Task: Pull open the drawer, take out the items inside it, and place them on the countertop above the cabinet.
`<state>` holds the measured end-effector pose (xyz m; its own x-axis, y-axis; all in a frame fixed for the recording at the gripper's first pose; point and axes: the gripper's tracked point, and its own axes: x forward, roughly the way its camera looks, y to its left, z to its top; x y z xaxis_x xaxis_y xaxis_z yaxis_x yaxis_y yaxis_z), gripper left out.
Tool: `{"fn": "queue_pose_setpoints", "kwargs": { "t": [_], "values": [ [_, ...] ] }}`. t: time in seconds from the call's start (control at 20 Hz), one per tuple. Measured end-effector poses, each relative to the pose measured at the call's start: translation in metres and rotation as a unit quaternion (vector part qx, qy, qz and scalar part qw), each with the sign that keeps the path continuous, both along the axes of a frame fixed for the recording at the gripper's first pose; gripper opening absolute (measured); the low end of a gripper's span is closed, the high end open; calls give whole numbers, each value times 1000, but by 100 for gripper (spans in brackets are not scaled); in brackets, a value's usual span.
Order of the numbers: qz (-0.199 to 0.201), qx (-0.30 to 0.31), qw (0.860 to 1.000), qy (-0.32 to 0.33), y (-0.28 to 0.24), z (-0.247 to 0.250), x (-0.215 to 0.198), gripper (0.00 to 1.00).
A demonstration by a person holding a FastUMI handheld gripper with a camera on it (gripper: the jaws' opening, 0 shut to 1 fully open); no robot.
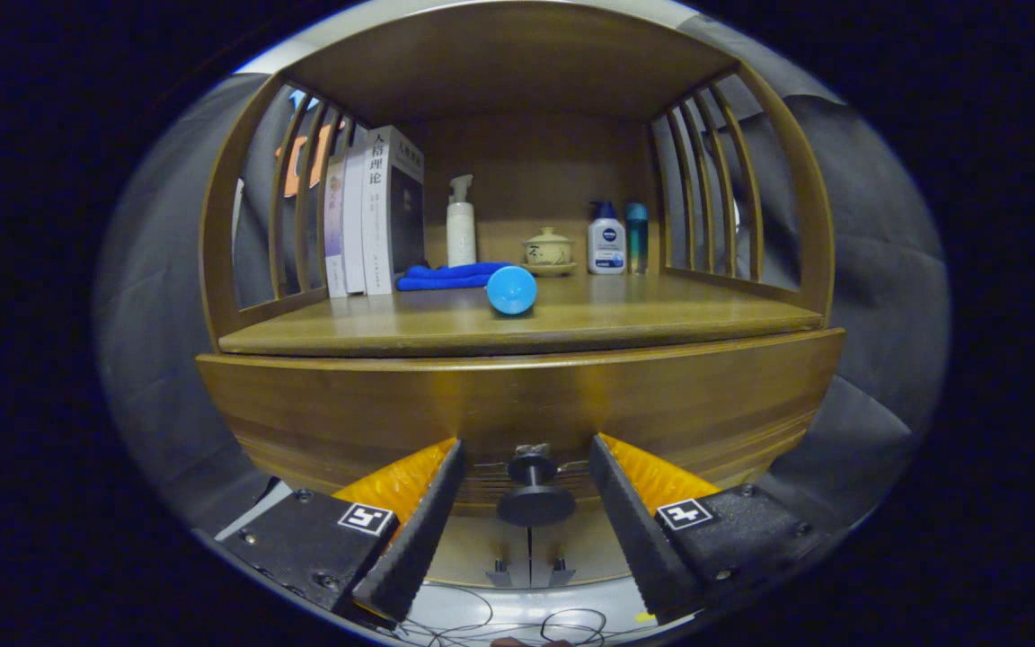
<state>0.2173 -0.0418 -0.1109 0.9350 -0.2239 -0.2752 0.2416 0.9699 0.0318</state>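
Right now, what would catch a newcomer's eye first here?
The claw stands open, its fingers either side of the dark drawer knob on the closed drawer front. Above, on the countertop, a bright blue ball sits near the front, ahead of a blue cloth.

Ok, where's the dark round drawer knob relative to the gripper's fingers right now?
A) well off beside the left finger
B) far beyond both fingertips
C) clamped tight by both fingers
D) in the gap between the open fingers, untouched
D: the dark round drawer knob sits between the spread fingers of the gripper, with clear space on each side against the wooden drawer front.
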Motion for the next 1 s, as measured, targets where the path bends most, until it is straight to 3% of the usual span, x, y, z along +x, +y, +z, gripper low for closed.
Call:
{"fn": "queue_pose_setpoints", "kwargs": {
  "t": [0.75, 1.0],
  "values": [
    [2, 9, 1000, 16, 0, -6, 10, 92],
    [21, 10, 999, 44, 1, -6, 7, 93]
  ]
}}
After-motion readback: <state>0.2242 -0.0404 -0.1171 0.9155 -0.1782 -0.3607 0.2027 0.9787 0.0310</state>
